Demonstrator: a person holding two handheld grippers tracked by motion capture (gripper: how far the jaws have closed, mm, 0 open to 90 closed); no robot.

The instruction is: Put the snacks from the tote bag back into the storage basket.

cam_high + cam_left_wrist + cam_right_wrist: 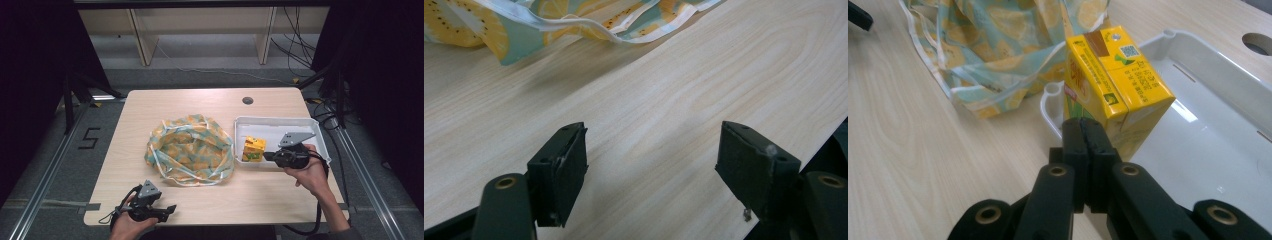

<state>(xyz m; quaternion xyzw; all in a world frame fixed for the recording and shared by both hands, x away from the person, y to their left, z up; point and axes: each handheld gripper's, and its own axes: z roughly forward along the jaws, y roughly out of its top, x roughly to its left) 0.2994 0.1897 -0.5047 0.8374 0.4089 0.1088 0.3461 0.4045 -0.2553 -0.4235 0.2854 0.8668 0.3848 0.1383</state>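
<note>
A yellow drink carton (253,149) (1118,85) stands upright in the near left corner of a white tray (300,125) (1208,125). My right gripper (267,156) (1087,135) is shut with nothing between its jaws, and its tips sit right at the carton's near side. Whether they touch it I cannot tell. A crumpled bag (192,149) (993,45) (524,25) printed with lemon slices lies in the middle of the table, left of the tray. My left gripper (172,209) (654,165) hovers open over bare wood near the table's front edge, below the bag.
The wooden table (150,110) has a round cable hole (247,100) at the back. The tray's right part holds nothing. Bare wood lies in front of the bag and along the back. Cables and shelf legs stand on the floor behind.
</note>
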